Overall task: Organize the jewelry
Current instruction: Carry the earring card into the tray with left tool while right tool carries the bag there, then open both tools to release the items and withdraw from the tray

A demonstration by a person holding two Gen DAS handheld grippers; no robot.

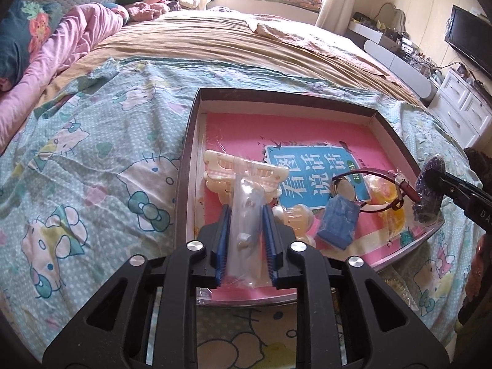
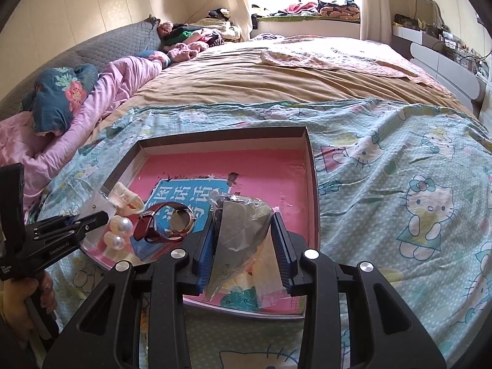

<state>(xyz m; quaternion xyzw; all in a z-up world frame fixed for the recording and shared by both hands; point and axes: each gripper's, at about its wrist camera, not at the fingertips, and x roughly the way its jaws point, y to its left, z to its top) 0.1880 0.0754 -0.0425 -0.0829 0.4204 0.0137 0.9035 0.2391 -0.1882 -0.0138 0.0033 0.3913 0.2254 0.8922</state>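
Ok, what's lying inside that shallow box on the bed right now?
Inside the box: a pink book as its floor, a cream hair clip, a red-strapped watch, pearl pieces and a blue block. Anything under the book is hidden.

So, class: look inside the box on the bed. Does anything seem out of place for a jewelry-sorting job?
Yes. A pink book lines the floor of the box, and the watch and pearl hair clips lie loose on its cover, not in compartments.

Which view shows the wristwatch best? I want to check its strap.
The right wrist view: the wristwatch lies near and unobstructed in the box, dial and red strap clear. The left wrist view shows it farther off, partly overlapping a blue case.
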